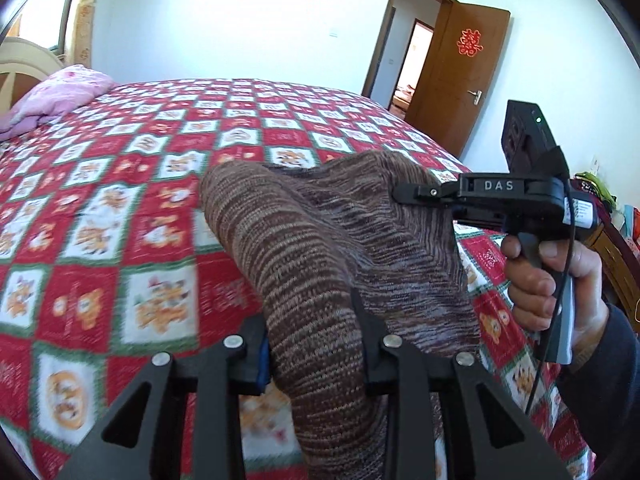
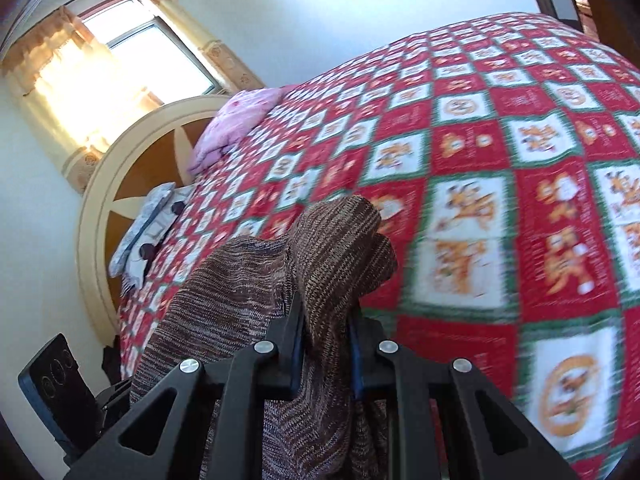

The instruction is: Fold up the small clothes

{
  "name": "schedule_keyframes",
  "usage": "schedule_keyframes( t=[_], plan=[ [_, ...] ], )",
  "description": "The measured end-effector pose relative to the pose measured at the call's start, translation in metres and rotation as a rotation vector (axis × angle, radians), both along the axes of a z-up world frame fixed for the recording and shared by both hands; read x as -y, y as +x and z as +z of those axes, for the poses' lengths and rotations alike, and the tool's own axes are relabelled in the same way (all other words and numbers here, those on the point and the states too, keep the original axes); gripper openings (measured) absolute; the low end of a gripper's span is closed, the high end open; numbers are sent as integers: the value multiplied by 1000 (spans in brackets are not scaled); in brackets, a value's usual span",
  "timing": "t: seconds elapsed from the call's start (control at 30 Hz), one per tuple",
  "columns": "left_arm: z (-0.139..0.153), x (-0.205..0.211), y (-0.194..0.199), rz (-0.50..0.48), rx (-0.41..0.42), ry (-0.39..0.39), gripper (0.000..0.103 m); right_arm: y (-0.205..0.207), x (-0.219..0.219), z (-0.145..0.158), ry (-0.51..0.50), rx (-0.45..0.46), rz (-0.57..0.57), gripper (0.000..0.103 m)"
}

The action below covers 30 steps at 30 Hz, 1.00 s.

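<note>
Clamping a brown striped knit garment between its two black fingers, the left tool grips a thick bunched fold that rises straight ahead of it and hides the bed behind. In the right wrist view the right tool is likewise pinched together on another bunch of the same knit, which humps up above its fingertips and drapes down to the left. From the left wrist view, the right tool shows at the right side, held by a hand in a dark sleeve, its tips biting the garment's far edge. So the knit hangs between both tools, lifted clear of the bed, which spreads beneath under a red, white and green checked quilt printed with cartoon figures. A pink pillow lies at the bed's far left corner by a rounded wooden headboard, under a curtained window. An open brown door with a red paper emblem stands beyond the bed.
</note>
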<state>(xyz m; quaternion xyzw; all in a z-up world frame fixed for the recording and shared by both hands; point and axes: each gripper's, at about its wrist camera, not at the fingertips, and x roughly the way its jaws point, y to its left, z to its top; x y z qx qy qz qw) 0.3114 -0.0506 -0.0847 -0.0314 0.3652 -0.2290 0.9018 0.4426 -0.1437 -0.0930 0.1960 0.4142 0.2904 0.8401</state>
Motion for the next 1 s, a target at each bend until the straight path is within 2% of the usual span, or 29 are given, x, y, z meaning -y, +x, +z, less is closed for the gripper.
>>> schedule_keyframes(
  t=[0.73, 1.0],
  plan=[
    [18, -119, -73, 200, 20, 8, 32, -54, -159, 18, 42, 30, 243, 18],
    [17, -160, -91, 270, 30, 47, 32, -67, -217, 25, 43, 35, 325, 18]
  ],
)
